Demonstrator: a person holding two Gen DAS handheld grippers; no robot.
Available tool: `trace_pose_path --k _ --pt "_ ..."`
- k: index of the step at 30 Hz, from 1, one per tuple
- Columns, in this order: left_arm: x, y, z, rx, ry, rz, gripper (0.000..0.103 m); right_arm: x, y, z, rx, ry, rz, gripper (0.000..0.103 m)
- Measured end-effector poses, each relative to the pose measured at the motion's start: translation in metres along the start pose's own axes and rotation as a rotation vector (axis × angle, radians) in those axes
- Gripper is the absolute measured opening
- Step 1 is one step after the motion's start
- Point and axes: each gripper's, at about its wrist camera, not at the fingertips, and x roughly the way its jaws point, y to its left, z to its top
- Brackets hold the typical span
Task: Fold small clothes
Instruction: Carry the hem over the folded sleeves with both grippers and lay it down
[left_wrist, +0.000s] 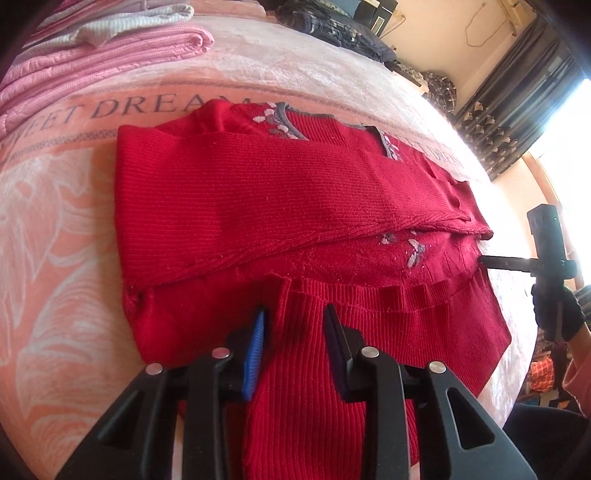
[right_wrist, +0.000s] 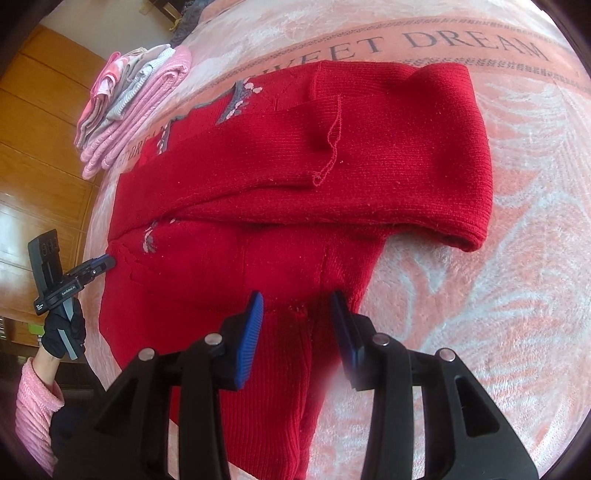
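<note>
Both grippers, left gripper (left_wrist: 295, 314) and right gripper (right_wrist: 297, 302), straddle the red sweater's (left_wrist: 277, 192) ribbed hem (left_wrist: 369, 306) at frame bottom, jaws apart, apparently poised to fold it upward.

The blanket (right_wrist: 480, 48) bears "SWEET DREAM" woven along its border band.

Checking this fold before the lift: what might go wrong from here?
The loose sleeve folded across the red knitted sweater may slide off when the hem rises. Both the left gripper and the right gripper straddle ribbed hem with jaws apart, so a shallow or uneven pinch could skew the fold.
</note>
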Motion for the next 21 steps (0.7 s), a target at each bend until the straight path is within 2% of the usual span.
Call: trace_pose_path --k 7,9,11,15,18,19,21 --pt "0.006 -0.001 0.002 -0.002 0.012 -0.027 0.025 0.004 0.012 -0.007 -0.106 0.045 0.026 0.039" --pt "0.007 0.001 0.003 -0.014 0.012 -0.020 0.028 0.007 0.016 -0.010 -0.139 0.055 0.005 0.037" --pt "0.007 0.002 0.004 -0.018 0.018 0.000 0.037 0.008 0.016 -0.010 -0.147 0.053 -0.004 0.035" --pt "0.007 0.002 0.002 -0.014 0.019 0.005 0.037 0.006 0.011 -0.011 -0.142 0.049 -0.004 0.021" --pt "0.008 -0.003 0.000 0.021 0.013 0.038 0.026 0.004 0.006 -0.013 -0.135 0.048 0.009 0.007" --pt "0.008 -0.004 -0.001 0.031 0.011 0.049 0.017 0.003 0.005 -0.013 -0.129 0.044 0.016 0.006" --pt "0.006 -0.003 -0.001 0.035 0.000 0.043 0.009 -0.001 0.005 -0.015 -0.124 0.034 0.034 0.004"
